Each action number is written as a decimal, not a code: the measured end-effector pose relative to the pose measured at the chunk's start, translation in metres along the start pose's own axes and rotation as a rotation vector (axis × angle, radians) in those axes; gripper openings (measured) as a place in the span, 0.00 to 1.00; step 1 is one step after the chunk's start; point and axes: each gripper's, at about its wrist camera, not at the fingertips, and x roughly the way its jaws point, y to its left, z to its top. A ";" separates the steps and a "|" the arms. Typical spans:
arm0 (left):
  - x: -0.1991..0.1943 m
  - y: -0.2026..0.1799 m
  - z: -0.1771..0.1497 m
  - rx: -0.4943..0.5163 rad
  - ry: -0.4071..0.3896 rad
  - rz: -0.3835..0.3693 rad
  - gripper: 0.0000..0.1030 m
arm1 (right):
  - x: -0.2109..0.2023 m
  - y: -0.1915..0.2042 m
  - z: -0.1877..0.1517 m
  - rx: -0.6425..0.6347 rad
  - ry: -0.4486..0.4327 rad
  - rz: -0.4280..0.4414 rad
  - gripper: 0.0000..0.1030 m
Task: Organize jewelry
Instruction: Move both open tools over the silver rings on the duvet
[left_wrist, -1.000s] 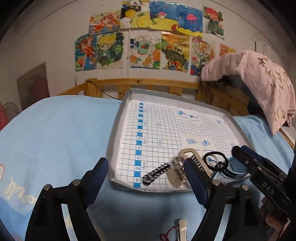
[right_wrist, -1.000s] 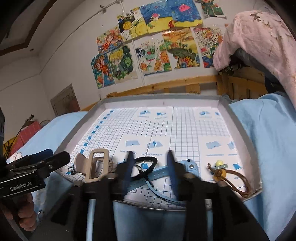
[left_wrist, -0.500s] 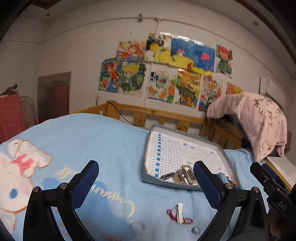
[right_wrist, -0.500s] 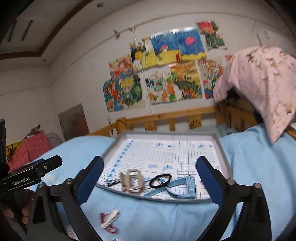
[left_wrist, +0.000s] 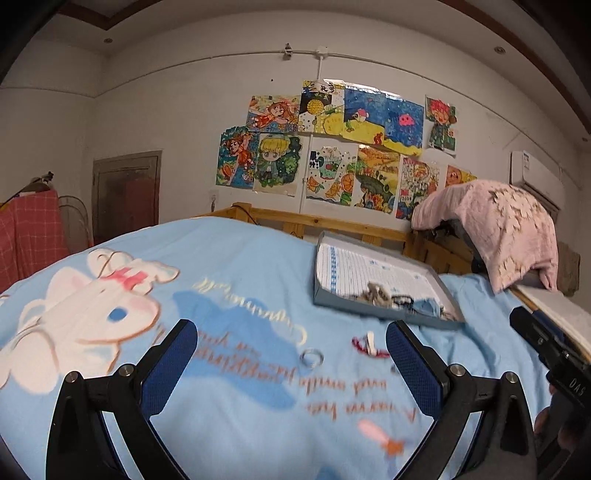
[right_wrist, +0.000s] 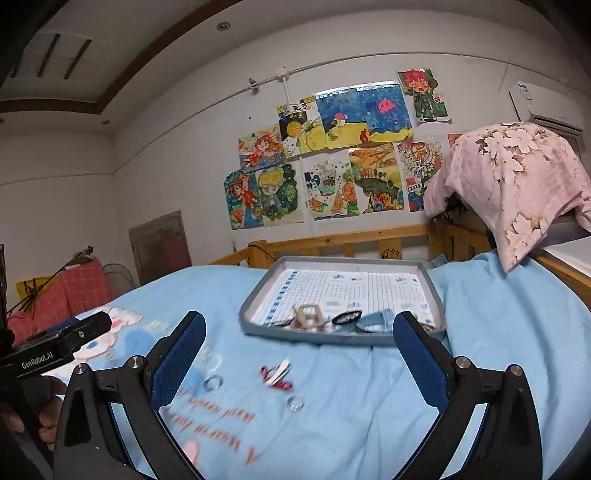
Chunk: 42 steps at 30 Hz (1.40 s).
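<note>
Both jaws spread wide and empty, left gripper (left_wrist: 291, 356) and right gripper (right_wrist: 299, 345) hanging near two rings (right_wrist: 213, 382) and red clip (right_wrist: 277, 373), short of far tray (right_wrist: 332, 338), likely next pickups

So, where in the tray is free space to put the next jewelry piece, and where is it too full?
The tray is bare over its back and middle grid, up to the far rim. Its near edge is crowded: the beige clasp, the black ring and the blue watch lie close together. On the blanket, the two rings and the red clip lie in front.
</note>
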 end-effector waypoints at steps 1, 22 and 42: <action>-0.005 0.001 -0.006 0.002 0.005 -0.001 1.00 | -0.005 0.001 -0.002 -0.005 0.000 -0.001 0.97; -0.009 0.011 -0.026 0.058 0.072 0.002 1.00 | -0.035 -0.001 -0.028 -0.067 0.073 -0.049 0.97; 0.110 -0.004 0.006 0.007 0.123 -0.023 1.00 | 0.067 -0.013 0.004 -0.128 0.075 -0.067 0.97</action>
